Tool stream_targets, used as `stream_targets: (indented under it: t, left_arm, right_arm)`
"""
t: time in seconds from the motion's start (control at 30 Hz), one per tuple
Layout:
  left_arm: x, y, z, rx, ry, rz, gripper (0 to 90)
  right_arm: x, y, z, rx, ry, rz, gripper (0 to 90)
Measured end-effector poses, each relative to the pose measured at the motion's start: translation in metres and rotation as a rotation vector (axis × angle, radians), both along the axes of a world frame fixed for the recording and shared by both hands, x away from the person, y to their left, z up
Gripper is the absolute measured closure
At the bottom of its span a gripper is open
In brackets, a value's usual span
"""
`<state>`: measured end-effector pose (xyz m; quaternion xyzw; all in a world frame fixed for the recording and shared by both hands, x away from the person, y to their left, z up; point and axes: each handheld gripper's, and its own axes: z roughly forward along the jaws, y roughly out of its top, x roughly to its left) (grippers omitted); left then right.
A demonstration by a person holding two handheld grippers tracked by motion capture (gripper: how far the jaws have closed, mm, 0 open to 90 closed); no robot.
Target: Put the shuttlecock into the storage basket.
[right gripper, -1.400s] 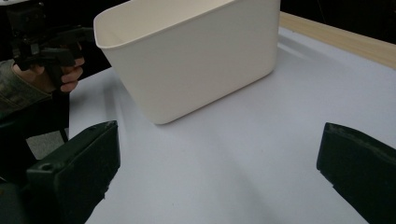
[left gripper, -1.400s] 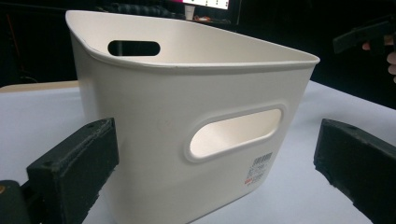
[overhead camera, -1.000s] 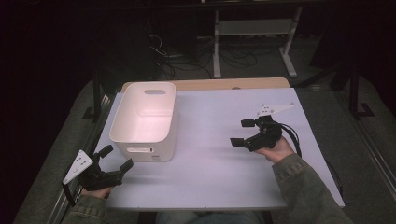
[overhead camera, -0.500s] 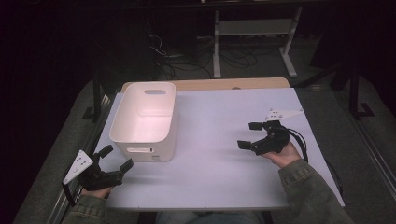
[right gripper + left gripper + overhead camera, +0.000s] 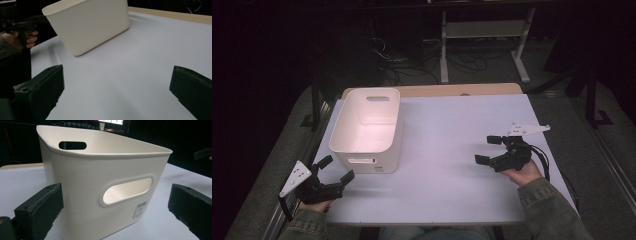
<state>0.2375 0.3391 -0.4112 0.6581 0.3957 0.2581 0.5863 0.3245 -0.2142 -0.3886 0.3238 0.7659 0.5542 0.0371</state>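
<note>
White plastic bin [image 5: 367,131] with cut-out handles stands upright at the left of the pale table [image 5: 447,150], nothing inside. Left gripper [image 5: 333,169] sits just off its near corner, jaws spread wide, holding nothing. Right gripper [image 5: 490,149] hovers well apart at the table's right side, also gaping and bare

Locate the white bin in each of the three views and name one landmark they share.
High view: white bin sits left of centre on the table.
Left gripper view: it stands close ahead, between the jaws.
Right gripper view: upper left, far across the table.
Shared landmark: the pale table surface under the bin.
</note>
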Motion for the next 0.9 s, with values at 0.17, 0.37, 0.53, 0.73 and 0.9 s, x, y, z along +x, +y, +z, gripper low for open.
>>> stream_targets:
  t: [0.17,0.37,0.53,0.73,0.9]
  left_arm:
    - [0.0,0.0,0.0,-0.003,0.002,0.001,0.0]
    - [0.0,-0.001,0.0,-0.006,0.001,0.001,0.0]
    - [0.0,-0.001,0.0,-0.007,0.001,0.0,0.0]
    - [0.0,-0.001,0.0,-0.005,0.002,-0.001,0.0]
    - [0.001,-0.001,0.0,-0.008,0.0,-0.002,0.0]
  right_arm:
    - [-0.005,-0.009,-0.006,0.004,-0.007,-0.021,0.0]
    - [-0.013,-0.019,-0.013,-0.002,-0.015,-0.043,0.0]
    - [-0.02,-0.024,-0.018,-0.015,-0.03,-0.055,0.0]
    - [-0.028,-0.032,-0.024,-0.017,-0.057,-0.093,0.0]
    - [-0.033,-0.036,-0.027,-0.016,-0.075,-0.124,0.0]
